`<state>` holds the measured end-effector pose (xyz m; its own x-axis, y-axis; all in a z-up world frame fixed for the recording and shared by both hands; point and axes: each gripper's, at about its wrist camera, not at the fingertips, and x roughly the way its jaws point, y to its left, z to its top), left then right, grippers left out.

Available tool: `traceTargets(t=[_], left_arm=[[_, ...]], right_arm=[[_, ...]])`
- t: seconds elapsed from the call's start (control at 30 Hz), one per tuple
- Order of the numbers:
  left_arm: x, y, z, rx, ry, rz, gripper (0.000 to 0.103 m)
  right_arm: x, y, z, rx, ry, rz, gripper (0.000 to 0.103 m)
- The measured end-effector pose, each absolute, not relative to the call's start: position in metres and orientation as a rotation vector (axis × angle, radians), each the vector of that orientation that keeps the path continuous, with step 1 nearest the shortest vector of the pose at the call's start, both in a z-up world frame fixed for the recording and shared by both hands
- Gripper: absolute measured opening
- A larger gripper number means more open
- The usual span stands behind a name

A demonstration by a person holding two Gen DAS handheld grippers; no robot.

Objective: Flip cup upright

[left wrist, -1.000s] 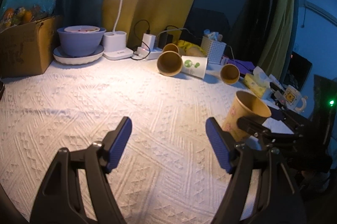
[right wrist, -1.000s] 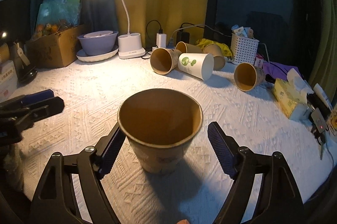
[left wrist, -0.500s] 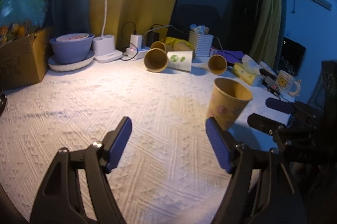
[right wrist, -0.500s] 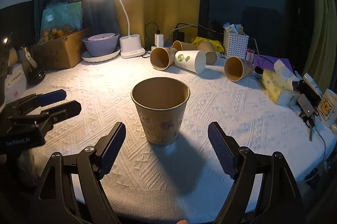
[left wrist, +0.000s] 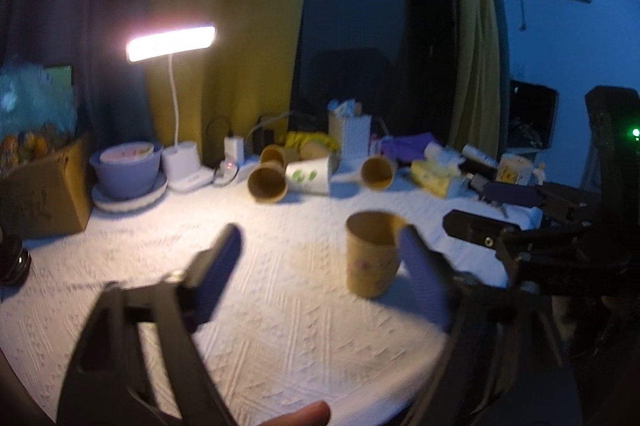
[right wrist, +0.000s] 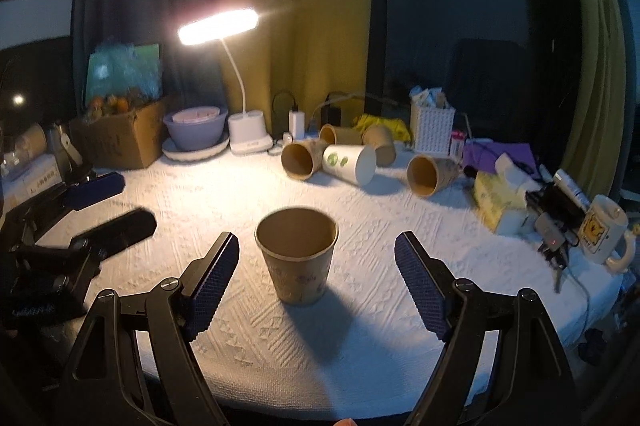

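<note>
White textured cloth (right wrist: 224, 194) covers the table and fills the lower half of both views. Paper cup (right wrist: 297, 255) stands upright on the cloth at frame centre in the right wrist view, mouth up, casting a shadow toward the lower right. Right gripper (right wrist: 316, 266) has its jaws spread wide, one finger at each side of the cup, neither touching it. Left gripper (left wrist: 320, 262) is likewise spread and holds nothing; its view is motion-blurred, with the cup just behind its right-hand finger.

Desk lamp (right wrist: 218, 26) glows in the upper left, lighting the far part of the table. Beside its base sit a lavender bowl (right wrist: 195, 128) on a plate and a cardboard box (right wrist: 120, 140). Four more cups (right wrist: 348, 162) lie on their sides at centre rear. At right: a white basket (right wrist: 432, 124), a tissue pack (right wrist: 500, 202) and a mug (right wrist: 604, 234). Yellow curtains (right wrist: 296, 6) hang behind, beside dark glass.
</note>
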<state>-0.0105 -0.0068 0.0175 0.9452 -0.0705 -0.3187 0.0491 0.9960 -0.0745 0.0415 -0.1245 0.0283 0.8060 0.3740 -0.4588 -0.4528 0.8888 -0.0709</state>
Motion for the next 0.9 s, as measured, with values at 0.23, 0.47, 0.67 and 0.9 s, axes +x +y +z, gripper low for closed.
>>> traceTargets(t=[0.23,0.47,0.67,0.9], left_arm=[[-0.024,-0.015,0.046,-0.052,0.24,-0.067,0.093],[-0.032,-0.019,0.066,-0.021,0.193,-0.037,0.093],[-0.044,-0.011,0.08,-0.044,0.144,-0.013,0.093],[-0.044,-0.004,0.074,-0.059,0.168,0.018,0.093]], right_arm=[[0.032,-0.134,0.054,-0.164,0.399,0.444,0.083],[0.017,-0.139,0.08,-0.161,0.338,0.439,0.083],[0.009,-0.14,0.094,-0.159,0.299,0.438,0.083],[0.012,-0.135,0.093,-0.155,0.327,0.462,0.083]])
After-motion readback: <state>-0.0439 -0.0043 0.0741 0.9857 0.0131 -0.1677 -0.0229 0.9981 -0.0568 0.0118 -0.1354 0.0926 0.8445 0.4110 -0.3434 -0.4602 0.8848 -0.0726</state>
